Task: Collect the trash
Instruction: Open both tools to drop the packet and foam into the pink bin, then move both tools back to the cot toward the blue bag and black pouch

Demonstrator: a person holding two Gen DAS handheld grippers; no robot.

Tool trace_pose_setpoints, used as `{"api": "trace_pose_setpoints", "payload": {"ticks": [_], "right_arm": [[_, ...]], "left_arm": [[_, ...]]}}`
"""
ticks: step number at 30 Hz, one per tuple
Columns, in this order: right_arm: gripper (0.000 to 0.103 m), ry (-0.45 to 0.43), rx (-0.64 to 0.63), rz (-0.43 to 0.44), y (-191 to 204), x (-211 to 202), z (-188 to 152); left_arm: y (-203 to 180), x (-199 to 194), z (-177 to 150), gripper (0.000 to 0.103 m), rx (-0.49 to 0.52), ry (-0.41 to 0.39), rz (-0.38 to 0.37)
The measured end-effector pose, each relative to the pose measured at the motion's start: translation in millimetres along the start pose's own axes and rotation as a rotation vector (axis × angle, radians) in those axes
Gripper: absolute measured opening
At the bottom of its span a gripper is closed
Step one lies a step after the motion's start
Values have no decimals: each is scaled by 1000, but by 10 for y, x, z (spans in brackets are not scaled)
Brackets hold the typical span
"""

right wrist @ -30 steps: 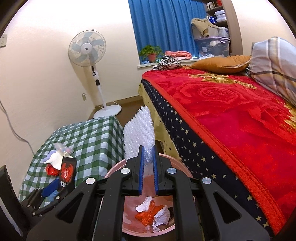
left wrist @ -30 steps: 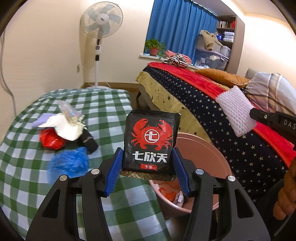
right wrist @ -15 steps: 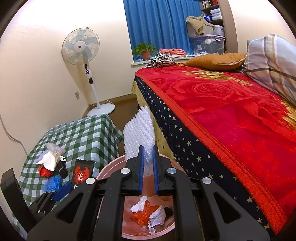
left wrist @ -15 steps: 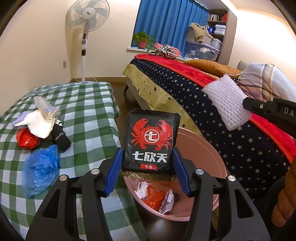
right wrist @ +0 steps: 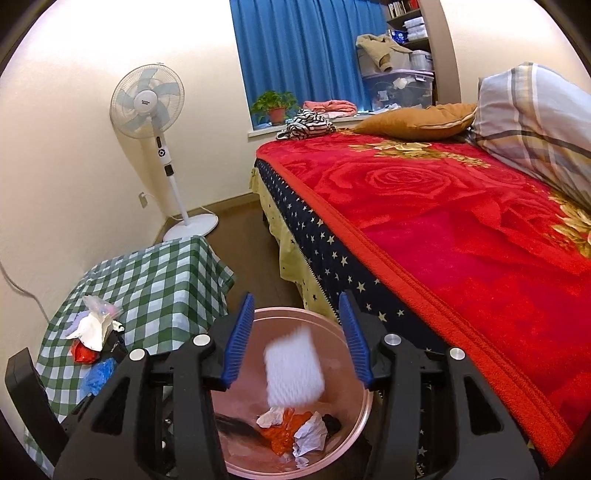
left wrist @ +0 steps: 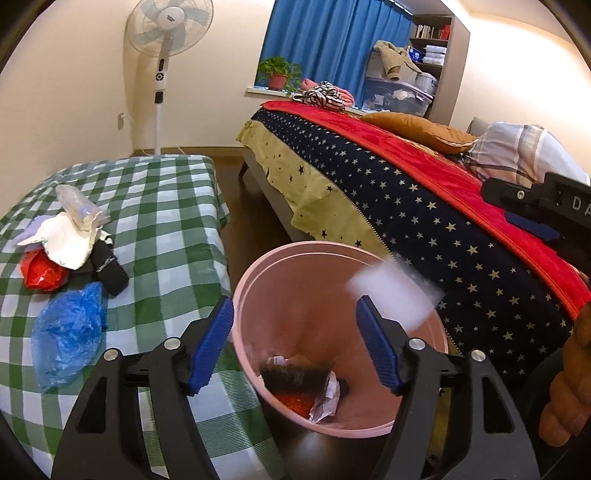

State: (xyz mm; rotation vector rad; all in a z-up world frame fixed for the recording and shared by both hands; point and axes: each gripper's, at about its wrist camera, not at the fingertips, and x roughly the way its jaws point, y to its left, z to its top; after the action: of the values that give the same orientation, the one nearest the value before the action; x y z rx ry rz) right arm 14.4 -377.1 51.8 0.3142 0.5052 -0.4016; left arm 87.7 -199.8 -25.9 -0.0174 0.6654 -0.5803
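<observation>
With both grippers' fingers opening over the pink bin (right wrist: 364, 402), the white foam sheet (right wrist: 293, 371) and black packet (left wrist: 295, 376) drop free, while at my 10 o'clock the bench (left wrist: 173, 206) carries more trash (left wrist: 68, 332).

The bin (left wrist: 258, 280) stands on the floor between the desk (left wrist: 173, 206) at nine o'clock and the bed (left wrist: 424, 206) at three. A trash pile (left wrist: 70, 251) lies on the desk, and a fan (left wrist: 168, 26) stands behind it at eleven o'clock
</observation>
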Motion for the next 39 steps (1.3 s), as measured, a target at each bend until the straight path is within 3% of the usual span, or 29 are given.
{"api": "trace_pose_setpoints", "payload": {"ticks": [8,17,30,39], "right_arm": [[49,-16,-14,29,39,-76,-28],[47,-22,-57,78,219,-166,-123],[24,44,-124,221,764,-32,-397],[23,67,-143,292,1023,57,-462]], "left_arm": [[133,-212,-10,66,-20,-20,20],[458,-534,-28,59,-76,-53,70],[1227,-847,-224,58,-205,-48,254],[1588,-755,-387,58,-299,9,344]]}}
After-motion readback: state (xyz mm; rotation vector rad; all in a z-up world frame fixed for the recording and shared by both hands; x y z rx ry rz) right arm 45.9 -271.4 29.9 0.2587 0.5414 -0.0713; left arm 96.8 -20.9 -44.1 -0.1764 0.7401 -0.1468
